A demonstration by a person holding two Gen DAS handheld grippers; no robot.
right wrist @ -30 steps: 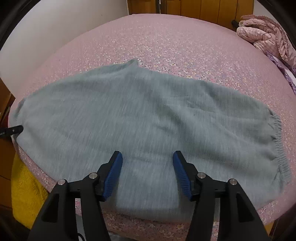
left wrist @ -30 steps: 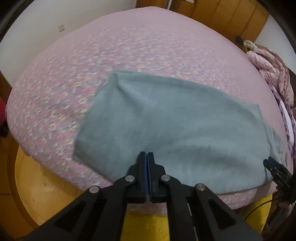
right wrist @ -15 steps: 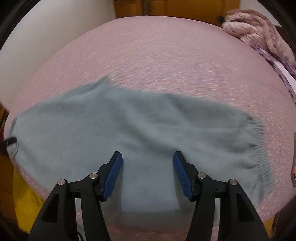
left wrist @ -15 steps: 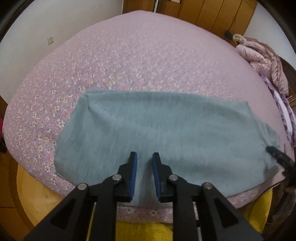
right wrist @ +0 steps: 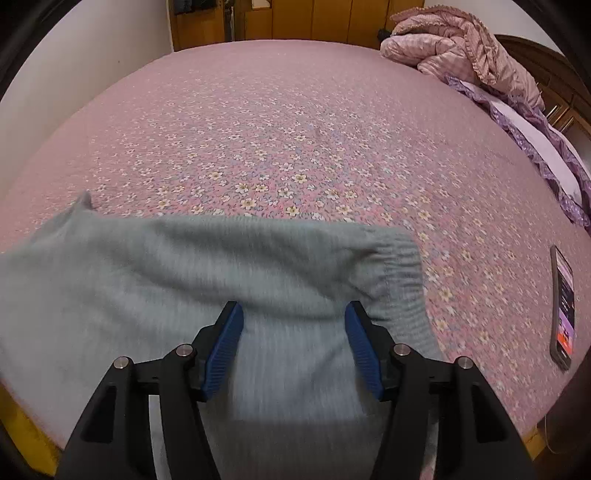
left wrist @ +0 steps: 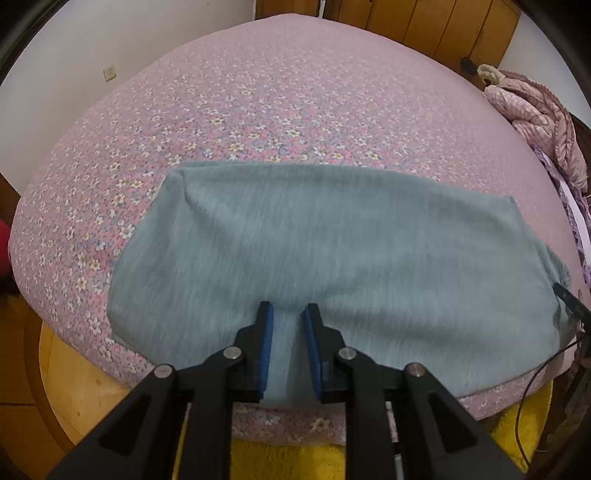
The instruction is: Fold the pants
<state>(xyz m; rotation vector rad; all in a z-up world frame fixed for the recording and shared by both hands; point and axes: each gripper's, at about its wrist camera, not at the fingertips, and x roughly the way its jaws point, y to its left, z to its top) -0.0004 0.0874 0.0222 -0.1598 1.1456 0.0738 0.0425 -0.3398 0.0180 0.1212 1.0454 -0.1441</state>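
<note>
The grey-green pants (left wrist: 332,258) lie flat across the near edge of the pink flowered bed (left wrist: 280,99), folded lengthwise. My left gripper (left wrist: 289,314) is open with a narrow gap, empty, over the pants' near edge. My right gripper (right wrist: 291,314) is wide open and empty above the waist end of the pants (right wrist: 184,288); the elastic waistband (right wrist: 402,280) lies just right of it. The right gripper's tip also shows at the right edge of the left wrist view (left wrist: 570,301).
A phone (right wrist: 563,310) lies on the bed to the right of the waistband. A pink quilted blanket (right wrist: 461,48) is heaped at the far right by a purple pillow (right wrist: 546,147). Wooden wardrobe doors (left wrist: 424,26) stand behind. A yellow mat (left wrist: 288,458) lies on the floor below.
My left gripper went from shut to open, letting go of the pants' edge. Both grippers pulled back and rose; the right view swung to the waistband end.
</note>
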